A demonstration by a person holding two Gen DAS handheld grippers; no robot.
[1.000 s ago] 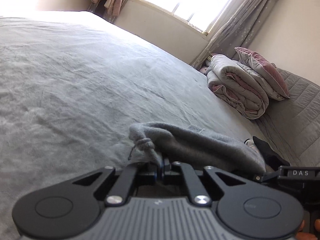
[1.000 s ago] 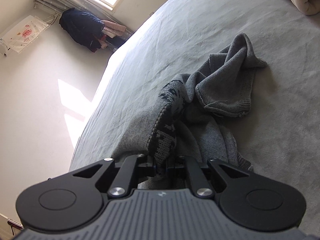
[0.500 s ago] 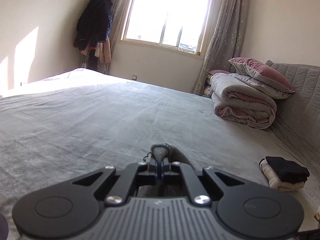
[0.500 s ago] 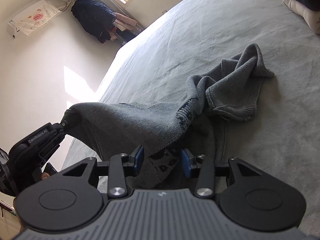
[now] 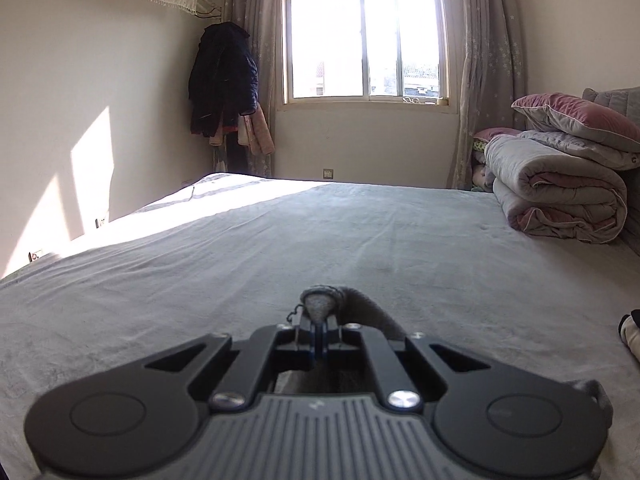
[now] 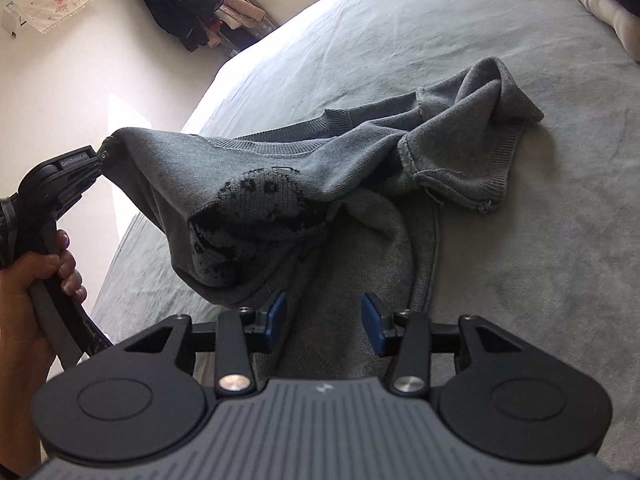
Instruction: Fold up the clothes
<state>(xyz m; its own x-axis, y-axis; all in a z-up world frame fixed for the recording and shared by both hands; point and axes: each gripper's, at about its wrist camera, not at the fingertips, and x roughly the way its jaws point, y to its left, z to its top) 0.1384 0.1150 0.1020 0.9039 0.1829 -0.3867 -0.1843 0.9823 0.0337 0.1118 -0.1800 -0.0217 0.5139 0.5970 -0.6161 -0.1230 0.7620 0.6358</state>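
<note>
Since a second ago the right gripper (image 6: 323,322) has let go of the grey sweater (image 6: 320,184) and its blue pads (image 6: 276,316) now stand wide apart above the cloth, while the left gripper (image 5: 319,330) has lifted its pinched corner higher and levelled out toward the window (image 5: 364,38). The sweater lies crumpled across the middle of the right wrist frame on the grey bed (image 6: 520,280), a dark knitted pattern showing on the raised fold and a ribbed cuff bunched toward the upper right. One corner is stretched up to the left edge of that frame, where the left gripper (image 6: 102,156), held by a hand (image 6: 36,276), is clamped tight on it. In the left wrist frame that corner pokes up at bottom centre between the closed fingers. Folded quilts (image 5: 556,184) are stacked at the right, and a dark coat (image 5: 222,80) hangs left of the window.
</note>
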